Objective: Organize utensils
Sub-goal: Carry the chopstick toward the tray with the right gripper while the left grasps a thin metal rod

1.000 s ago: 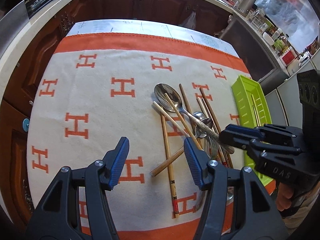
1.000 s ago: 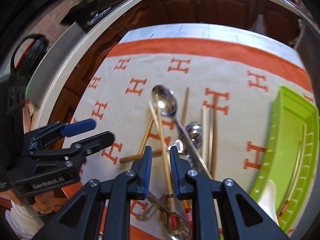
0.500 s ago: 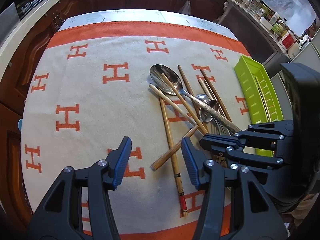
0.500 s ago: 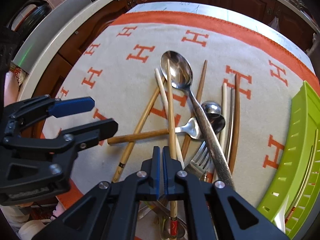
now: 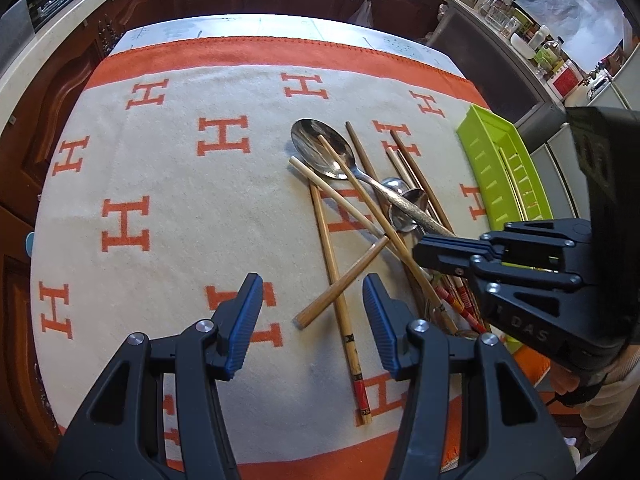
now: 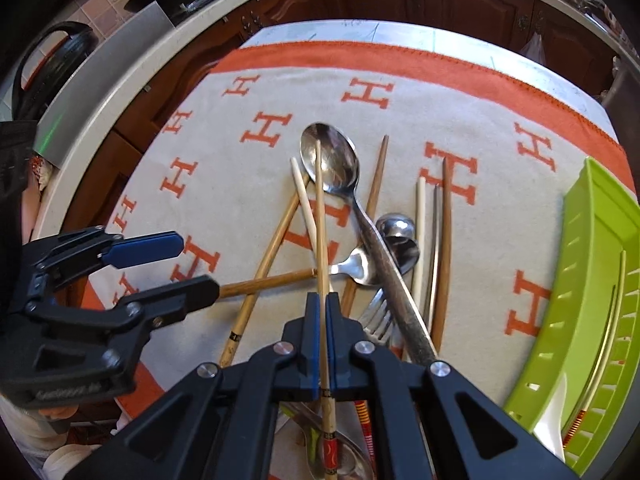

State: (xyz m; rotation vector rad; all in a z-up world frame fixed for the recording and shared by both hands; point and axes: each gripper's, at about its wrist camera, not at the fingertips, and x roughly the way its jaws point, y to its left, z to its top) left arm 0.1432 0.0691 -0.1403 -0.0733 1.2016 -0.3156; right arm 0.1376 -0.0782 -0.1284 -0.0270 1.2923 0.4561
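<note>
- The right gripper [image 6: 323, 308] has just closed, and its fingers now pinch a light chopstick [image 6: 321, 216] tight.
- The left gripper [image 5: 310, 320] hangs over the cloth [image 5: 168, 184] with its fingers apart and nothing between them. Just past it lies the near end of a brown chopstick [image 5: 340, 284].
- The pinched chopstick is thin and pale, with red and black marks at its near end. Its far tip rests in the bowl of a big shiny spoon [image 6: 330, 160].
- It sits in a messy pile in the middle of the surface: more chopsticks, a fork [image 6: 378, 316] and small spoons [image 6: 394, 236], all crossing one another.
- To the left of the pile the cloth is bare, white with orange H shapes, so there is lots of room there.
- On the right, a green tray [image 6: 592, 264] lies at the edge of the surface with a chopstick inside.
- Far off, an orange band ends the cloth, and dark wood cupboards [image 6: 440, 0] stand behind.
</note>
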